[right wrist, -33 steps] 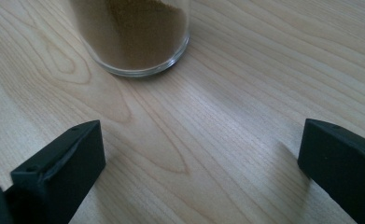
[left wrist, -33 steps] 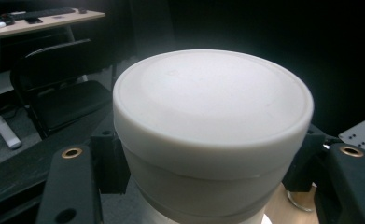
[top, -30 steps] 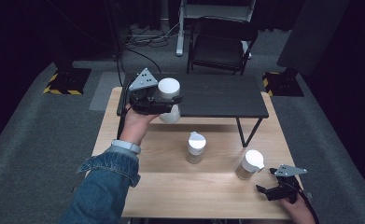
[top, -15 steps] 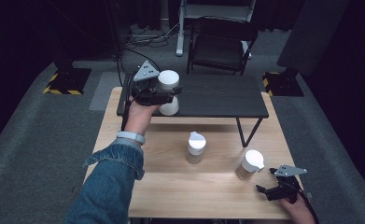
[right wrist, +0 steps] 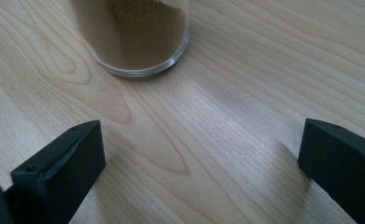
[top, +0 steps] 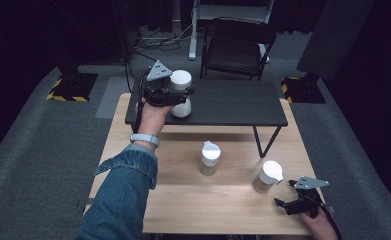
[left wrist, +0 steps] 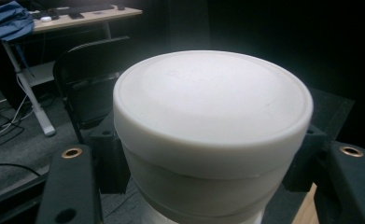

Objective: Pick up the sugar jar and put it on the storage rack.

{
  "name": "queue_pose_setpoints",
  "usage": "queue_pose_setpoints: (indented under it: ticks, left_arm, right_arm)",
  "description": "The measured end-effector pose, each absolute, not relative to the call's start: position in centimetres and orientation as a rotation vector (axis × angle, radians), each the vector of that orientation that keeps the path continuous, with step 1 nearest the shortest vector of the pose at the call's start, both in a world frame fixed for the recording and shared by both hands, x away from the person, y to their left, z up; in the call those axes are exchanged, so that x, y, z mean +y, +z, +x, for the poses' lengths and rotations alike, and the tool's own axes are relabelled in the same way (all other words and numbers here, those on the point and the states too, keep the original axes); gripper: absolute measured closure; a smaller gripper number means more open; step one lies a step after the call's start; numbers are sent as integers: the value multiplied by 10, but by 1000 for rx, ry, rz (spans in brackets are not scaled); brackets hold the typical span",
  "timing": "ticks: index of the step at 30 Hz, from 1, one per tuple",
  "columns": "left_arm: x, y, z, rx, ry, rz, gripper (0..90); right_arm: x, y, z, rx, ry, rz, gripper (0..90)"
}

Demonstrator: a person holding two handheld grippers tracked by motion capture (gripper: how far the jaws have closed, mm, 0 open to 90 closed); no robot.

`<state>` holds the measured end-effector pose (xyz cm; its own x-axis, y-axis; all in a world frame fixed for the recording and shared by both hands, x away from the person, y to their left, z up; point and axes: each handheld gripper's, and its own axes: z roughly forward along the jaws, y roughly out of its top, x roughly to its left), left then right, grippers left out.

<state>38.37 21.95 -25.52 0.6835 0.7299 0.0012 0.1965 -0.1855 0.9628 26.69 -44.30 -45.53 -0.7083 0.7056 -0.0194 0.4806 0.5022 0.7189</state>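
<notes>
Both pads of your left tongs (top: pixel 179 95) clamp the white-capped jar (top: pixel 181 100) just under its cap, over the black shelf (top: pixel 233 102). Rigid, smooth, likely glass: keep this grip. Right tongs (top: pixel 295 201) gape empty on the bench (top: pixel 183 195).

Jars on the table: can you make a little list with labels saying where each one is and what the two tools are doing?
held jar: white-lidded jar clamped in the left tool, over the black shelf
middle jar: jar upright on the wooden table, flip lid
right jar: jar with brown powder, upright, near the right tool
right tool: jaws open, nothing between them, low over the table
</notes>
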Motion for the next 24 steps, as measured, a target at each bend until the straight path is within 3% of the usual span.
queue_pose_setpoints:
  ticks: [16,20,24]
  left_arm:
    - [217,-261,393,767,585,1719,328]
    - [219,-263,394,770,567,1697,154]
    - [224,-267,392,740,564,1686,79]
  right_arm:
    - [-443,-455,267,2439,1023,996,5]
    - [-443,-455,267,2439,1023,996,5]
    - [-443,-455,267,2439,1023,994,5]
